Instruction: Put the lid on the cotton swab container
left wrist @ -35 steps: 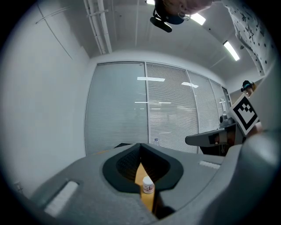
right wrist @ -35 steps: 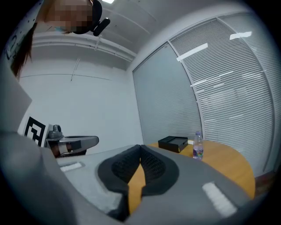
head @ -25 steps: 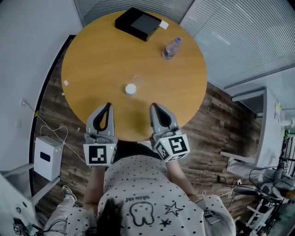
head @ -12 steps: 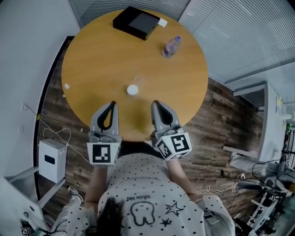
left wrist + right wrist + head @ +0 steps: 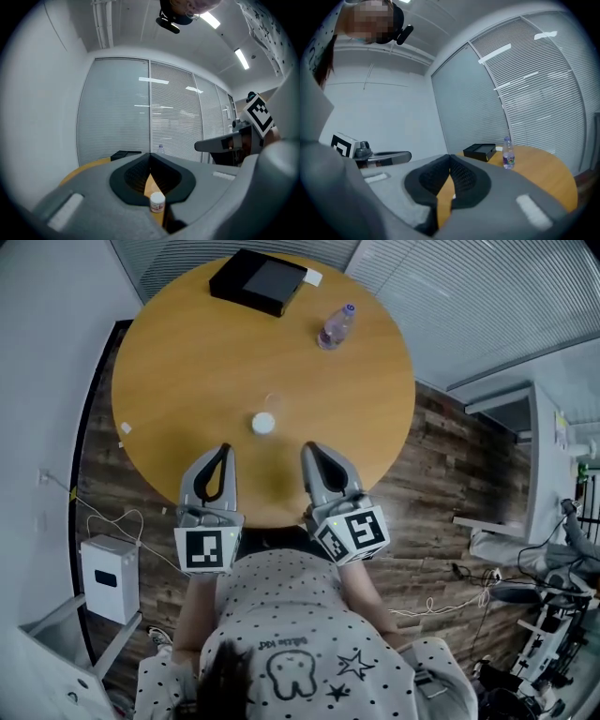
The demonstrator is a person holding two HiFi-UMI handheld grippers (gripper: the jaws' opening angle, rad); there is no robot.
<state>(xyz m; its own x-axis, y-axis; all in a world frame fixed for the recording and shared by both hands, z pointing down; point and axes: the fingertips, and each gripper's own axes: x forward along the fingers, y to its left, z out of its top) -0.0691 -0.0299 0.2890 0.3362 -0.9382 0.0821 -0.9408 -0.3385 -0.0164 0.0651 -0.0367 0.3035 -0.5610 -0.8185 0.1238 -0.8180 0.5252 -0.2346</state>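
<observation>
A small white cotton swab container (image 5: 263, 424) stands upright near the middle of the round wooden table (image 5: 169, 371). Just behind it lies a faint clear round piece (image 5: 273, 401), too dim to tell whether it is the lid. My left gripper (image 5: 223, 450) hovers over the near table edge, left of the container and short of it, shut and holding nothing. Its own view shows the container (image 5: 157, 202) through the slit below the shut left gripper (image 5: 150, 156). My right gripper (image 5: 307, 447) is level with it on the right, also shut and empty, as its own view shows (image 5: 449, 157).
A black box (image 5: 258, 282) lies at the table's far edge, with a water bottle (image 5: 333, 326) to its right. The bottle (image 5: 508, 153) and box (image 5: 478, 151) also show in the right gripper view. A white scrap (image 5: 125, 427) lies near the left rim. A white unit (image 5: 111, 577) stands on the floor.
The left gripper has edged slightly forward toward the container. The right gripper has kept its place. The head view has shifted a little, so the table sits further left in the picture.
</observation>
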